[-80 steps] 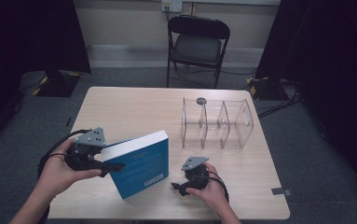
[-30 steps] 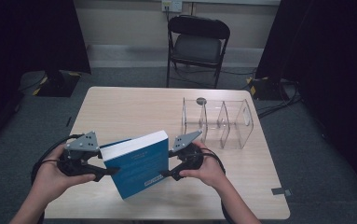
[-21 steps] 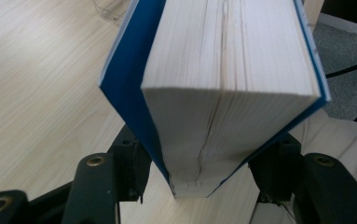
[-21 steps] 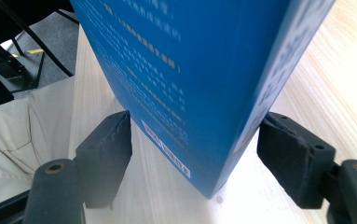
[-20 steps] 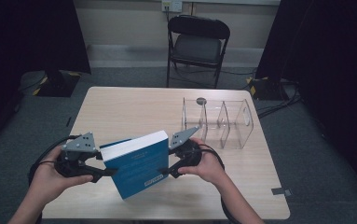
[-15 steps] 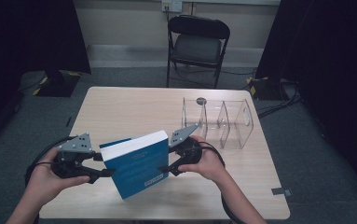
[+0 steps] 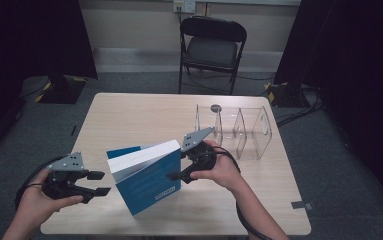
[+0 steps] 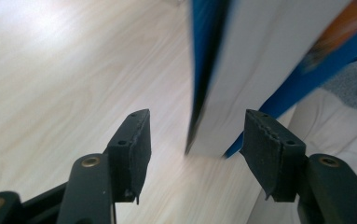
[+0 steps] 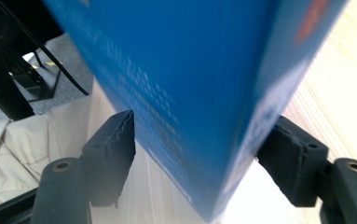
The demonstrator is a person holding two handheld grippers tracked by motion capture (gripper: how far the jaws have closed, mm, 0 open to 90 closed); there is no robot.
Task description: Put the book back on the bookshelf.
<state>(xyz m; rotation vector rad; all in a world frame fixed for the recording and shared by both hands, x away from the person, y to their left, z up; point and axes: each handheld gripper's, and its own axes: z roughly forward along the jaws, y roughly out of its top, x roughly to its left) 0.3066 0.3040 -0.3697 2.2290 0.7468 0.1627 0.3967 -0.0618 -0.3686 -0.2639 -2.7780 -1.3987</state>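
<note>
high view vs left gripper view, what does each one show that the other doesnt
High view alone: the clear divider rack, the black folding chair, and the right gripper clamped on the book's spine side. Left gripper view alone: a close look at the left gripper, open, with the page edge just beyond its jaws, untouched. Both: the blue book standing tilted on the wooden table.

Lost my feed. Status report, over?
Right gripper clamped on the blue book, tilted up. Left gripper open, clear of it. Acrylic rack stands beyond, unobstructed.
</note>
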